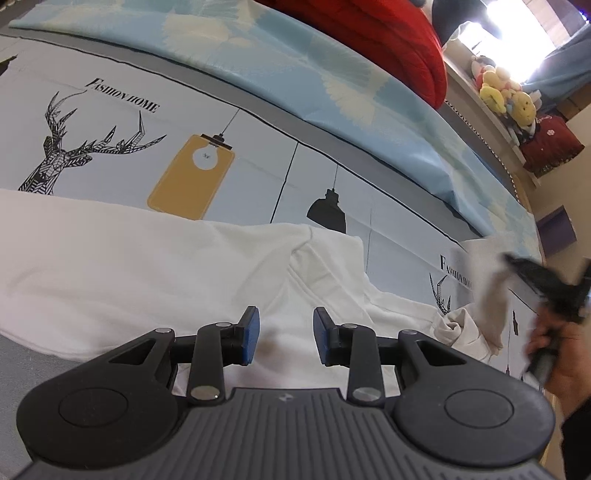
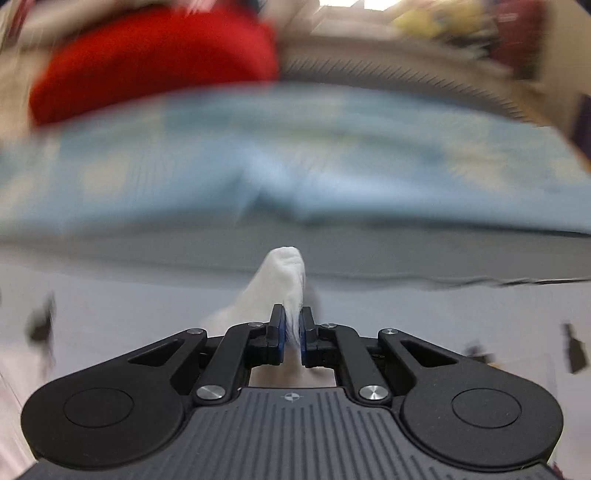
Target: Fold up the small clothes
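A white garment (image 1: 147,266) lies spread over the bed, with a sleeve running off to the right. My left gripper (image 1: 286,334) hangs just above its lower middle, open, with nothing pinched between its blue pads (image 1: 252,334). In the same view my right gripper (image 1: 532,277) is a blur at the right edge, held by a hand (image 1: 554,350), with a lifted corner of white cloth (image 1: 487,280) in it. The right wrist view shows that gripper (image 2: 291,326) shut on a fold of the white garment (image 2: 280,280), which sticks up past the fingertips.
The bed sheet (image 1: 110,147) is pale with deer and lamp prints. Behind it lie a light blue blanket (image 1: 295,74) and a red quilt (image 1: 369,33). Plush toys (image 1: 506,92) sit on a ledge at the far right. The right wrist view is heavily blurred.
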Demonstrator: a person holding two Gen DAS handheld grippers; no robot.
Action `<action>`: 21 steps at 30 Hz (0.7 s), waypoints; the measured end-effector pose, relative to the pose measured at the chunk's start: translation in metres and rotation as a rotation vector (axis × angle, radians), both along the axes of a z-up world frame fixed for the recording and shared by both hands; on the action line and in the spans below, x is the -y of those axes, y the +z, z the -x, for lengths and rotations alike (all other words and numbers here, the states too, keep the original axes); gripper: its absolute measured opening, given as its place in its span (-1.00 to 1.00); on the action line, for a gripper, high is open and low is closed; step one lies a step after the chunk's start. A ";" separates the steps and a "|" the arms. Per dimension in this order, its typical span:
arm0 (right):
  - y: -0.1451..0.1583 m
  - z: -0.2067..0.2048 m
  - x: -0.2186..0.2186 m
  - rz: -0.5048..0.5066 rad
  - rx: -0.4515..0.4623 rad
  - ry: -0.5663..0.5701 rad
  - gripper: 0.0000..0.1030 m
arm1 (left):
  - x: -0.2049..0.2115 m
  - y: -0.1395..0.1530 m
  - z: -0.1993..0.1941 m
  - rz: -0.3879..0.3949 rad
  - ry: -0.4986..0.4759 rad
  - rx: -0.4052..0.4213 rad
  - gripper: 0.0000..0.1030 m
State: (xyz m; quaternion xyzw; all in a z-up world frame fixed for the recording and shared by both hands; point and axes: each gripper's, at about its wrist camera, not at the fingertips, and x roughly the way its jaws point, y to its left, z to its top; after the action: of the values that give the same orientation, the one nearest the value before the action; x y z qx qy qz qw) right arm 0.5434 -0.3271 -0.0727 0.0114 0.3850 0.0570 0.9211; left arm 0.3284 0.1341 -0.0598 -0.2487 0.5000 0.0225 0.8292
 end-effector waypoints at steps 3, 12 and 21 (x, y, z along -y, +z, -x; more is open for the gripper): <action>0.048 0.031 0.070 -0.103 0.171 -0.277 -0.86 | -0.003 -0.001 0.001 -0.014 0.008 -0.003 -0.32; 0.067 0.140 0.289 -0.061 0.259 -0.980 -0.87 | -0.004 -0.004 -0.002 -0.043 0.011 -0.007 -0.32; 0.012 0.192 0.360 0.090 0.126 -1.132 -0.88 | 0.005 -0.011 -0.004 -0.070 -0.008 -0.020 -0.32</action>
State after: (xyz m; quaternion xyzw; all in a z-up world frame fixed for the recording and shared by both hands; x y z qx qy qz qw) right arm 0.3515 -0.6871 -0.0608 0.1732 0.2651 -0.4610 0.8290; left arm 0.3326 0.1295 -0.0704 -0.2172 0.5083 0.0393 0.8324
